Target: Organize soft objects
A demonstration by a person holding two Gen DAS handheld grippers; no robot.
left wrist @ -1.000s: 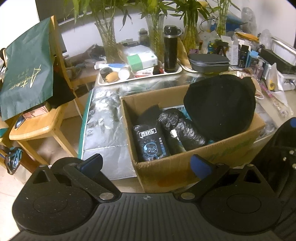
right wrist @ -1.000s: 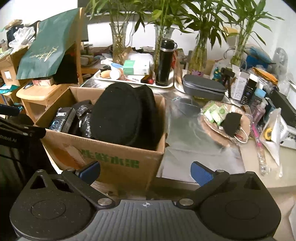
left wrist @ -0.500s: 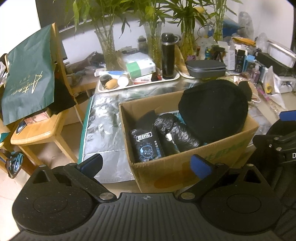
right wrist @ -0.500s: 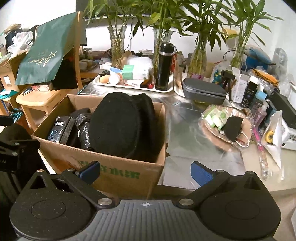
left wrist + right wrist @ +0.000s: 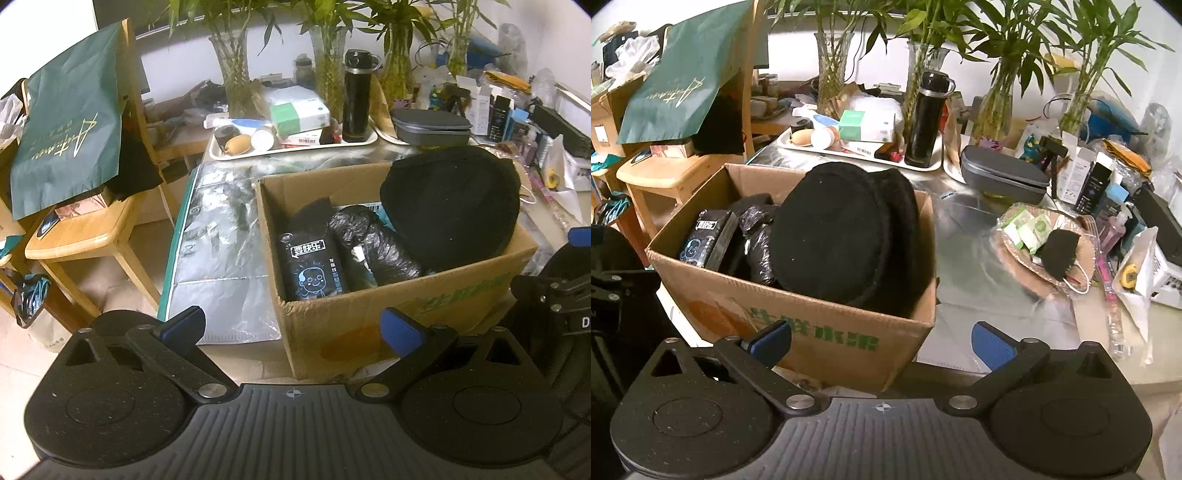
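Left gripper [image 5: 291, 326] spread wide, empty, held back from the cardboard box [image 5: 399, 317] directly ahead. Right gripper [image 5: 881, 341] likewise spread and empty. The black hat [image 5: 846, 236] sits in the box, ahead-left of the right gripper, beside a black packet [image 5: 314, 267] and a bagged bundle [image 5: 373, 243].

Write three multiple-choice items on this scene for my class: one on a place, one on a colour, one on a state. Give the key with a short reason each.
1. Where is the black hat?
A. on the chair
B. in the cardboard box
C. on the tray

2. What colour is the flask on the tray?
A. black
B. red
C. white

3. How is the right gripper?
A. shut on the hat
B. shut on nothing
C. open and empty

Key:
1 B, the hat rests inside the box's right end.
2 A, its body is black.
3 C, its blue pads stand wide apart with nothing between.
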